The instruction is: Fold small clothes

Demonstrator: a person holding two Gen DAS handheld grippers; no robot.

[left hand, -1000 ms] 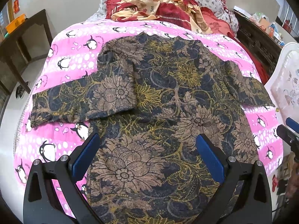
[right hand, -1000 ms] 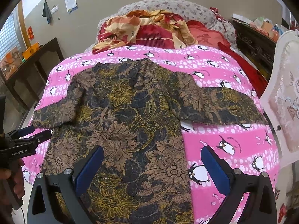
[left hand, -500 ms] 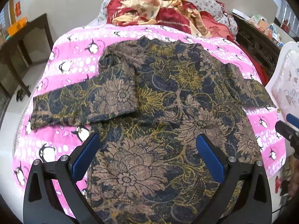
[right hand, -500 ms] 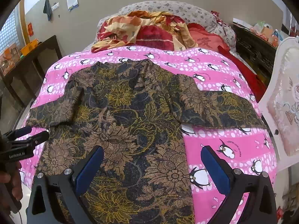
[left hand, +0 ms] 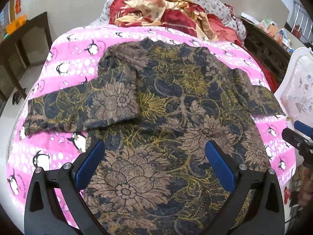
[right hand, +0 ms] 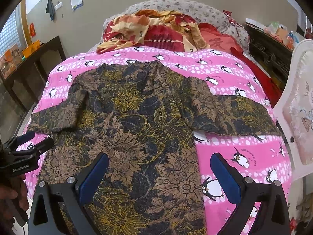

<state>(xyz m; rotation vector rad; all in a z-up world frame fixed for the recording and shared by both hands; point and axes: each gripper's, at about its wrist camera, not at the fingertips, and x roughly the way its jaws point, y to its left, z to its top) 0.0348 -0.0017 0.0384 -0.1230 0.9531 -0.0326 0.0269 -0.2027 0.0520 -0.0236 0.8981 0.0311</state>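
Left wrist view: the floral shirt point(left hand: 166, 117) lies spread flat, back upward, on the pink penguin blanket point(left hand: 74, 58) that covers the bed. Both sleeves are extended outward, the left sleeve point(left hand: 78, 107) toward the bed's left edge and the right sleeve point(left hand: 258, 99) toward the white chair point(left hand: 299, 90). No fold is made yet.

Change noted over the last second: the garment itself has not shifted. My view has eased slightly backward and upward, so that more of the hem and the blanket's near edge shows. My left hand-held gripper point(left hand: 154, 166) hangs over the lower body of the shirt with its jaws wide apart and nothing between them. My right hand-held gripper point(right hand: 159, 176), in the right wrist view, is likewise wide and empty, straddling the shirt's right side seam, one pad over cloth and one over blanket. Each tool appears at the margin of the other's view, and both remain well apart.

Assessment: the laying-out stage looks complete and the folding proper has not begun. I judge the small retreat to be a positioning move before the first grasp, probably at a sleeve or side edge.

Beyond the shirt, a heap of red and orange bedding point(right hand: 156, 31) sits at the head of the bed, and a dark wooden desk point(right hand: 33, 64) stands to the left.
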